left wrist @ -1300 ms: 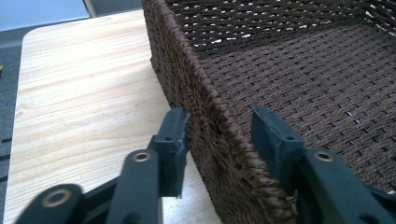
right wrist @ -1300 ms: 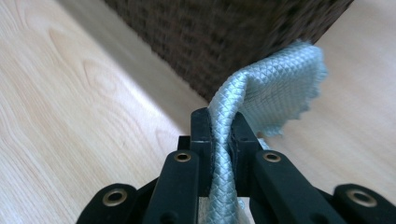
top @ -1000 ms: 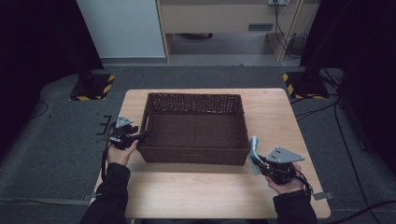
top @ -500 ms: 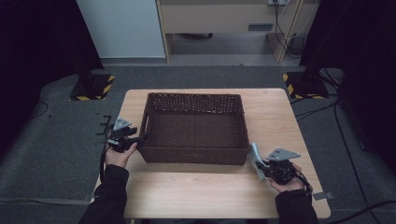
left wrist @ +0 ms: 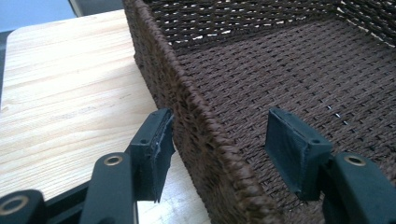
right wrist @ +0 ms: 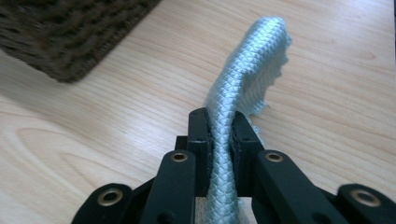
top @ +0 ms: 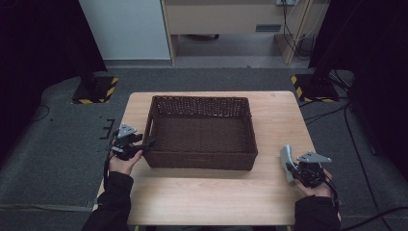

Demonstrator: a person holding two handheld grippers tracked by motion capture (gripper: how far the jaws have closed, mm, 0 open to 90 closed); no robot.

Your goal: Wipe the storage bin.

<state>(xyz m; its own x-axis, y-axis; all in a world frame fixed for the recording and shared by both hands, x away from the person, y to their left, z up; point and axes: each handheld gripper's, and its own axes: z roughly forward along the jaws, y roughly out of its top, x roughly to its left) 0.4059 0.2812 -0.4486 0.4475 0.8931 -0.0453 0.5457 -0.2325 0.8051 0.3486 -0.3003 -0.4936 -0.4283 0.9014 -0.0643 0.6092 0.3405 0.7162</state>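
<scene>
A dark brown woven basket stands in the middle of the wooden table. My left gripper is open at the basket's near left corner, straddling its left wall: one pad outside, touching the weave, the other pad inside and apart from it. My right gripper is near the table's right front, shut on a pale grey-blue braided strap that stands up between its jaws. The strap shows as a short pale strip in the high view.
The basket's inside holds nothing that I can see. Bare table lies in front of the basket and to its right. Beyond the table are a grey floor, a cabinet and two black stands with yellow-striped bases.
My right gripper has drawn back from the basket's near right corner toward the table's right front, carrying the strap. The left gripper has stayed at the basket's left wall.
</scene>
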